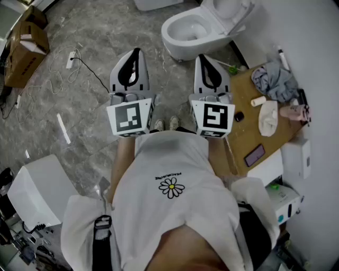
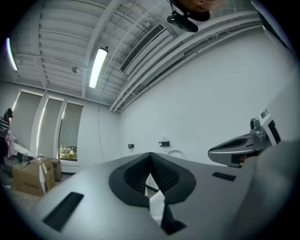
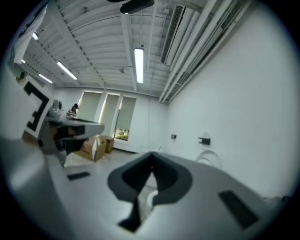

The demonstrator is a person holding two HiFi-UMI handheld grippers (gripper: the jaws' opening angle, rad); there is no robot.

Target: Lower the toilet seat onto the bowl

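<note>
1. The toilet seat [image 1: 233, 13] stands up and leans back above the white bowl [image 1: 185, 33]. Both are at the top of the head view, well apart from the claws.
2. The left gripper [image 1: 136, 53] is pressed together with nothing in it. The right gripper [image 1: 203, 57] is pressed together and empty too.
3. The seat looks like hard, smooth plastic. It is probably stiff, a bit slippery and not very heavy.
4. I think the best place to hold is its free top edge. It should come down slowly, or it could drop and bang.
</note>
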